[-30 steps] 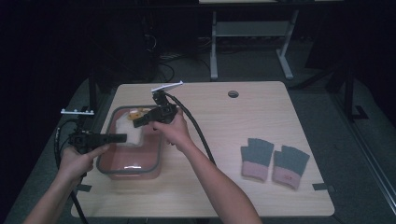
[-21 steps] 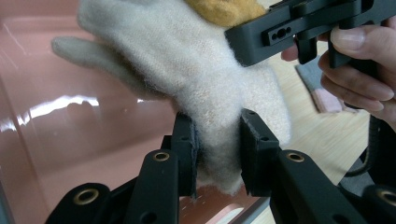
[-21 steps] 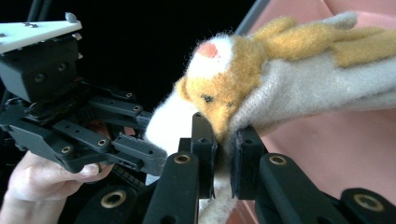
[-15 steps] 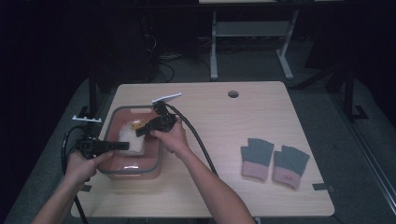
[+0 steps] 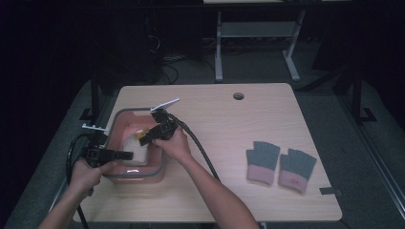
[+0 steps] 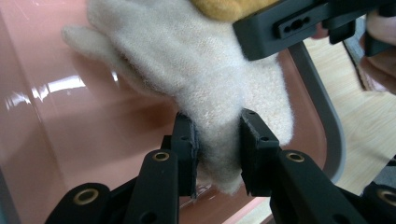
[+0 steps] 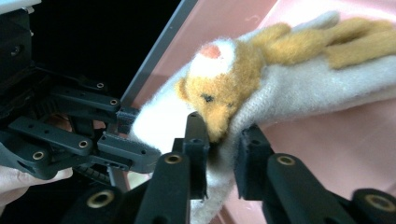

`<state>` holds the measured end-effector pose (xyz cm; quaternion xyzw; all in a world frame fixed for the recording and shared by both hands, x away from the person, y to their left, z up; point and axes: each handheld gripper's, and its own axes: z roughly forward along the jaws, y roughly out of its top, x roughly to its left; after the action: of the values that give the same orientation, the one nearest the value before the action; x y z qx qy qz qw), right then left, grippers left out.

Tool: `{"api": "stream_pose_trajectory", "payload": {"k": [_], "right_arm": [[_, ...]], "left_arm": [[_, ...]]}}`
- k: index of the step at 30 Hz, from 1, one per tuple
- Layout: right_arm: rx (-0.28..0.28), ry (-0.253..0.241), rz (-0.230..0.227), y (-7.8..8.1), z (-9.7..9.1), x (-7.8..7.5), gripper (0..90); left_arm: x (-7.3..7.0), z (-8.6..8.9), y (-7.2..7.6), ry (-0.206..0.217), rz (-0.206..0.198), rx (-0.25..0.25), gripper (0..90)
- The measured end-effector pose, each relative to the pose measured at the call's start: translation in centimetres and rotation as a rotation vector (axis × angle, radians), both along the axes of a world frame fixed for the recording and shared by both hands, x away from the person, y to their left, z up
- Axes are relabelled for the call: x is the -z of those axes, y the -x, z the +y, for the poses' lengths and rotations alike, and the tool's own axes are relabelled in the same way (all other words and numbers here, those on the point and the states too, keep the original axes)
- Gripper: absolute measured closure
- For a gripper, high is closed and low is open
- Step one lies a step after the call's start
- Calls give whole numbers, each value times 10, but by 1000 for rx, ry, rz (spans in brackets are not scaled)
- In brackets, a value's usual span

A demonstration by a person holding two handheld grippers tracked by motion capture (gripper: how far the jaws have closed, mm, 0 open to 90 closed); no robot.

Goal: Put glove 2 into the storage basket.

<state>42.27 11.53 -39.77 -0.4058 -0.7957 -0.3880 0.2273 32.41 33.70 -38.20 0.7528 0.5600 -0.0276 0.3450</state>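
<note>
Left tongs (image 6: 218, 154) pinched tight; right tongs (image 7: 219, 154) just been opening.

i see a light wooden table (image 5: 267, 124) with a round cable hole (image 5: 238, 96) near its far edge, standing on grey floor (image 5: 363, 157). behind it the room is dark; a pale metal frame (image 5: 253, 33) stands there, cables (image 5: 169, 67) lying on the floor beside it.
</note>
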Motion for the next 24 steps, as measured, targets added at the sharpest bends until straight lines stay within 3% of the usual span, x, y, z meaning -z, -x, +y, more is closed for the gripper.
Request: {"api": "stream_pose_trajectory", "payload": {"k": [9,15,18,24], "right_arm": [[10,51,-46,-1,-5,-5,648],[30,73,-60,-1,-11,-10,602],[24,22,-51,-2,-15,-12,580],[7,37,-63,0,-19,-14,584]], "left_arm": [[7,-5,-3,-8,23,-23,713],[7,-7,-2,-47,29,-16,712],[8,-7,-1,-50,34,-19,705],[2,-3,1,-61,18,-44,604]]}}
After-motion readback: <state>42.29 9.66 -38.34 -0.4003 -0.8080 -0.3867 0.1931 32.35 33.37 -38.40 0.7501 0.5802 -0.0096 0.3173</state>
